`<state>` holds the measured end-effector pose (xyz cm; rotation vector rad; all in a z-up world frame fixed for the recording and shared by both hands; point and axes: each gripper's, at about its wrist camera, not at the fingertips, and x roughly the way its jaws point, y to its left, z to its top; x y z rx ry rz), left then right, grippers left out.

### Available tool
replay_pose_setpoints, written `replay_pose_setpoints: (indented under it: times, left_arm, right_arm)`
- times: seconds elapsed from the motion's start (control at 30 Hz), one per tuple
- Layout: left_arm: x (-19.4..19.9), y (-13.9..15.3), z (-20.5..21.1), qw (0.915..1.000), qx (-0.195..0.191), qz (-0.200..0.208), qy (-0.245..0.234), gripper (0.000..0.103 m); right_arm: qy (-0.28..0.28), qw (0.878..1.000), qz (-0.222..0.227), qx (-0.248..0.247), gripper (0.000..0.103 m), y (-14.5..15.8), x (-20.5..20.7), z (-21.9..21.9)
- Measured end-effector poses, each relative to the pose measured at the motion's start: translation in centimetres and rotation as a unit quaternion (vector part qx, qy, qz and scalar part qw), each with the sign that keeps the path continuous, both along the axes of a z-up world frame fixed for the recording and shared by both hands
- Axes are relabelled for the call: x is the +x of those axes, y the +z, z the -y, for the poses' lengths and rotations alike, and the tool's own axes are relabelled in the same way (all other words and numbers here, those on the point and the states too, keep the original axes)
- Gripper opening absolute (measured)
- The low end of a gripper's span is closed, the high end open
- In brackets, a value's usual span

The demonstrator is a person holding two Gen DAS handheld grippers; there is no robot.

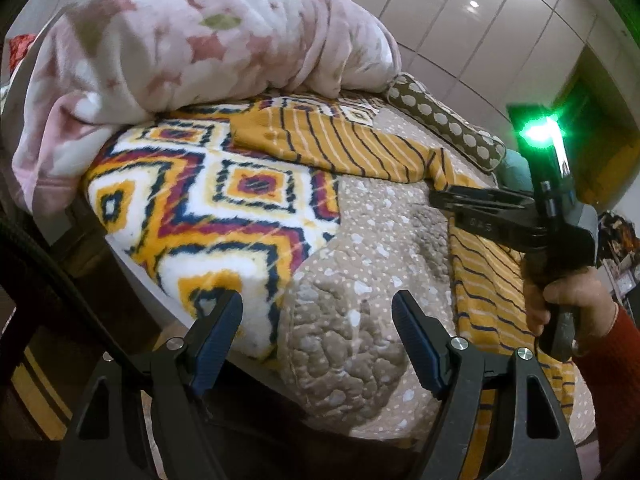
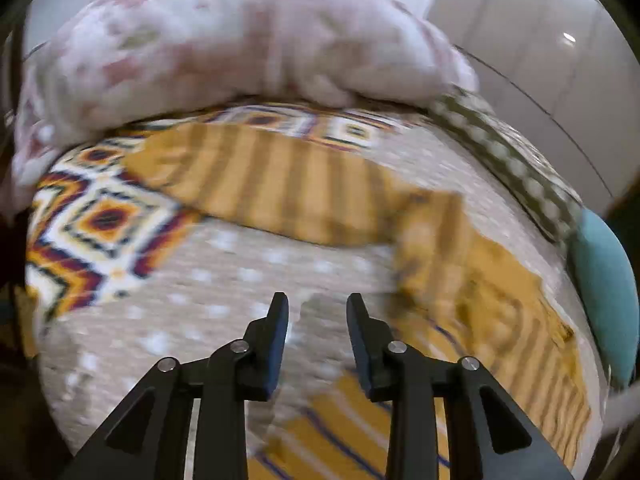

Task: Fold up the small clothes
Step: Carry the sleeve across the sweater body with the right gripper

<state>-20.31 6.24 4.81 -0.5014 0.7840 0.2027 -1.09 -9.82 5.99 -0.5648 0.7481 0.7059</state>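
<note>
A mustard-yellow garment with dark and white stripes (image 1: 340, 144) lies spread on the bed, one part across the far middle and another running down the right side (image 1: 492, 280). In the blurred right wrist view the garment (image 2: 280, 184) bends from the far middle to the near right. My left gripper (image 1: 318, 308) is open over the beige dotted bedcover (image 1: 380, 232), with nothing between its fingers. My right gripper (image 2: 318, 308) is open, nothing between its fingers, just left of the striped cloth. In the left wrist view a hand holds the right gripper (image 1: 444, 200) above the garment's right part.
A pink floral blanket (image 1: 180, 40) is heaped at the far side. A bright diamond-patterned blanket (image 1: 200, 200) covers the bed's left. A brown dotted pillow (image 1: 444, 120) and a teal cushion (image 2: 604, 288) lie along the right edge. Wardrobe doors (image 1: 480, 20) stand behind.
</note>
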Motion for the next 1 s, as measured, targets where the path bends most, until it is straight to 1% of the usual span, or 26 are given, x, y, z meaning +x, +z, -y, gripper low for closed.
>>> replay_pose_setpoints:
  times: [0.03,0.13,0.27,0.4,0.47,0.5,0.53,0.57,0.6,0.63,0.67,0.7,0.77,0.83,0.87,0.9,0.97,1.0]
  left_arm:
    - [-0.1,-0.1,-0.2,1.0000,-0.002,-0.001,0.001,0.076]
    - [-0.4,-0.4,-0.9,1.0000,-0.004,-0.004,0.006,0.076]
    - [-1.1,-0.7,-2.1,0.9997,-0.016,0.001,0.019,0.076]
    - [-1.5,-1.2,-3.0,0.9994,-0.022,-0.005,0.026,0.076]
    - [-1.6,-1.5,-3.1,0.9993,-0.022,-0.009,0.028,0.076]
    - [-1.5,-1.6,-3.1,0.9993,-0.022,-0.011,0.028,0.076]
    - [-1.4,-1.7,-3.1,0.9993,-0.022,-0.012,0.027,0.076]
    - [-1.4,-1.6,-3.0,0.9993,-0.023,-0.013,0.026,0.076]
    - [-1.3,-1.4,-2.9,0.9994,-0.023,-0.011,0.024,0.076]
    - [-1.2,-1.1,-2.6,0.9995,-0.022,-0.007,0.021,0.076]
    - [-1.1,-0.9,-2.5,0.9996,-0.020,-0.005,0.019,0.076]
    - [-1.0,-0.5,-2.0,0.9998,-0.015,-0.002,0.013,0.076]
    - [-0.7,0.1,-1.2,0.9999,-0.010,0.003,0.003,0.076]
    - [-0.3,0.8,-0.1,0.9999,-0.003,0.009,-0.011,0.076]
    - [-0.2,1.1,0.4,0.9998,0.000,0.012,-0.016,0.076]
    - [0.1,1.5,1.1,0.9996,0.006,0.014,-0.025,0.076]
    - [0.5,2.0,2.3,0.9990,0.013,0.016,-0.039,0.076]
    - [0.7,2.1,2.8,0.9988,0.015,0.017,-0.044,0.076]
  right_arm:
    - [0.012,1.000,0.000,-0.002,0.037,0.0,-0.7,-1.1]
    - [0.051,0.998,0.016,-0.018,0.038,-0.9,-2.6,-5.8]
    - [0.081,0.995,0.031,-0.044,0.038,-2.6,-3.3,-11.7]
    - [0.083,0.991,0.058,-0.082,0.038,-4.7,-3.1,-16.8]
    - [0.078,0.991,0.072,-0.088,0.038,-5.2,-2.6,-18.2]
    - [0.078,0.990,0.077,-0.086,0.035,-5.2,-2.5,-18.6]
    - [0.078,0.991,0.067,-0.083,0.012,-5.0,-2.3,-18.8]
    - [0.068,0.993,0.052,-0.079,0.005,-4.6,-1.9,-18.7]
    - [0.061,0.995,0.046,-0.066,0.005,-4.0,-1.6,-18.4]
    - [0.051,0.997,0.036,-0.039,0.005,-2.8,-1.2,-17.5]
    - [0.028,0.999,0.022,-0.009,0.005,-1.3,-0.3,-16.2]
    - [0.011,1.000,0.013,0.011,0.005,-0.1,0.4,-15.0]
    - [-0.031,0.997,-0.007,0.067,0.005,3.1,2.4,-11.3]
    - [-0.085,0.988,-0.025,0.123,0.005,6.6,4.9,-5.8]
    - [-0.104,0.984,-0.031,0.141,0.005,7.7,5.8,-3.6]
    - [-0.131,0.977,-0.042,0.164,0.005,9.0,7.0,-0.2]
    - [-0.182,0.962,-0.062,0.193,0.005,10.5,9.5,6.9]
    - [-0.204,0.957,-0.063,0.197,0.005,10.7,10.1,9.8]
